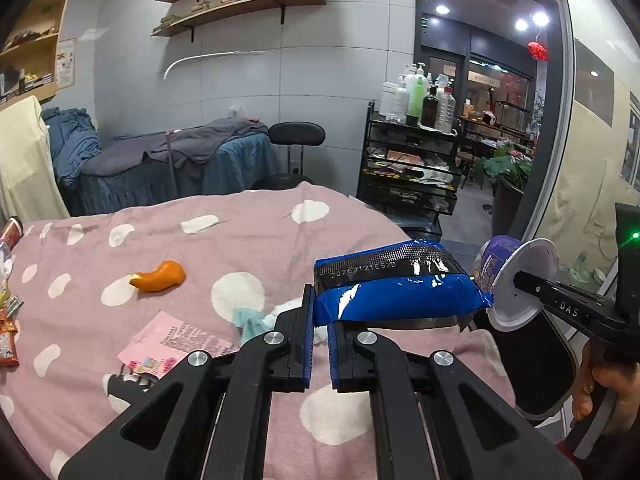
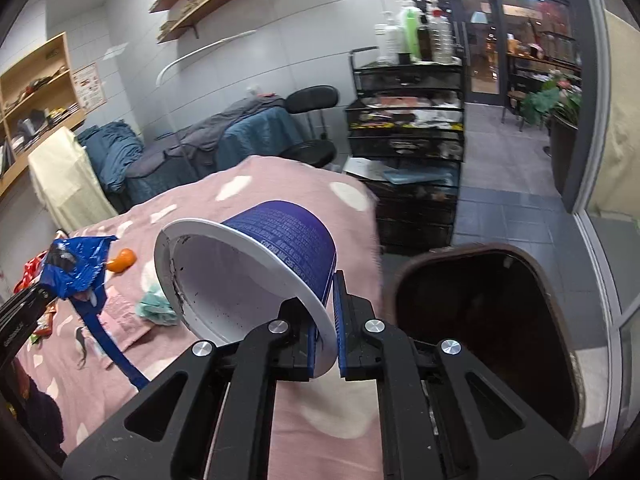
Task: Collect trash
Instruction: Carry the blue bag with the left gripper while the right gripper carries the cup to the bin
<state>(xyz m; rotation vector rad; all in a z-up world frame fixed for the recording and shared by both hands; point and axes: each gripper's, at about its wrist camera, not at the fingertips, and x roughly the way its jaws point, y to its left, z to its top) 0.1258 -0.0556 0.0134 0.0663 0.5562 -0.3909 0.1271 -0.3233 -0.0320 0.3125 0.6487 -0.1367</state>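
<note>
My left gripper [image 1: 319, 316] is shut on the end of a blue snack wrapper [image 1: 400, 288] and holds it above the pink spotted bedspread [image 1: 248, 240]; the wrapper also shows in the right wrist view [image 2: 76, 268]. My right gripper [image 2: 326, 312] is shut on the white rim of an empty purple cup [image 2: 248, 272], tilted on its side, just left of a dark trash bin [image 2: 488, 332]. The cup and right gripper show at the right of the left wrist view [image 1: 508, 276].
On the bedspread lie an orange peel [image 1: 160, 276], a pink packet [image 1: 176, 344], a teal tissue [image 1: 250, 320] and snack wrappers at the left edge [image 1: 8, 336]. A black cart with bottles [image 1: 412, 152], a stool [image 1: 296, 136] and another bed [image 1: 168, 160] stand beyond.
</note>
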